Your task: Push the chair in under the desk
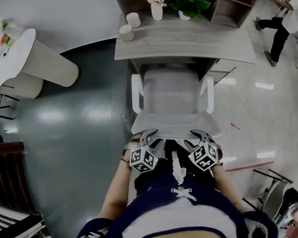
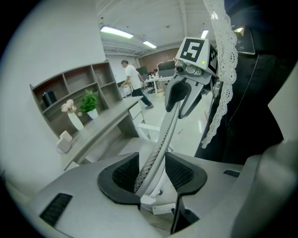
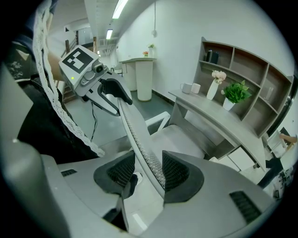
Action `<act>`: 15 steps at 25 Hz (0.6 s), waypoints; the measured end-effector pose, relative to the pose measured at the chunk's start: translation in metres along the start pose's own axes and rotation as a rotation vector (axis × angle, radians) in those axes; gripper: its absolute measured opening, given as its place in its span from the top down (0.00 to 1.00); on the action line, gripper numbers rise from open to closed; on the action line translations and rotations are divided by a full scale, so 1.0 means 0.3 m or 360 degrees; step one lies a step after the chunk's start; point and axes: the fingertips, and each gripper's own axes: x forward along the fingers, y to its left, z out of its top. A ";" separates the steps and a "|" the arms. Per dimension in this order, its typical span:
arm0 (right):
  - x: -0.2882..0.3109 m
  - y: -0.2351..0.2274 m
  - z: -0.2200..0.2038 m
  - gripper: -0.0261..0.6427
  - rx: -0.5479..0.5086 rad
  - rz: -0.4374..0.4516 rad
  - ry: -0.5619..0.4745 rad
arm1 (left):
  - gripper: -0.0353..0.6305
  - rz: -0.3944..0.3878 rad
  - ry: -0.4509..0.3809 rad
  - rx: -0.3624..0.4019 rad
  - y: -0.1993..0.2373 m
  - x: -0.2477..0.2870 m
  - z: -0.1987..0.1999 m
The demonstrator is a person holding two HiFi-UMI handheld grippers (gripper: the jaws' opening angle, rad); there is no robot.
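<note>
A white chair (image 1: pixel 170 97) stands in front of the grey desk (image 1: pixel 184 38), its seat partly under the desktop. I stand behind its mesh backrest (image 1: pixel 174 125). My left gripper (image 1: pixel 149 138) grips the left part of the backrest's top rim, and my right gripper (image 1: pixel 200 136) grips the right part. In the left gripper view the left gripper (image 2: pixel 152 174) is shut on the backrest rim (image 2: pixel 156 153). The right gripper (image 3: pixel 149 172) is shut on the backrest rim (image 3: pixel 139 139) in the same way.
On the desk stand two cups (image 1: pixel 126 33), a flower vase (image 1: pixel 156 7) and a potted plant (image 1: pixel 189 3) under a shelf unit. A white round stand (image 1: pixel 30 63) is at the far left. A person (image 1: pixel 284 22) walks at the far right. Red tape (image 1: pixel 250 166) marks the floor.
</note>
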 end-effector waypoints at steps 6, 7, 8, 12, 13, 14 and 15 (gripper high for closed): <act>0.002 -0.027 0.010 0.69 -0.0002 0.0001 0.0001 | 0.68 -0.0063 0.0033 -0.0040 0.024 0.015 0.009; 0.004 -0.032 0.014 0.69 -0.0002 0.0000 0.0000 | 0.68 -0.0074 0.0037 -0.0046 0.030 0.017 0.010; 0.006 -0.037 0.016 0.69 -0.0003 -0.0001 -0.0002 | 0.68 -0.0081 0.0041 -0.0050 0.036 0.018 0.010; 0.010 -0.050 0.024 0.70 -0.0014 -0.0006 -0.0011 | 0.68 -0.0077 0.0042 -0.0052 0.052 0.023 0.014; 0.010 -0.055 0.025 0.70 -0.0018 -0.0009 -0.0014 | 0.68 -0.0073 0.0039 -0.0052 0.057 0.025 0.017; 0.011 -0.062 0.027 0.70 -0.0023 -0.0013 -0.0017 | 0.68 -0.0070 0.0036 -0.0049 0.062 0.029 0.020; 0.013 -0.068 0.029 0.70 -0.0029 -0.0017 -0.0019 | 0.68 -0.0066 0.0033 -0.0046 0.069 0.032 0.021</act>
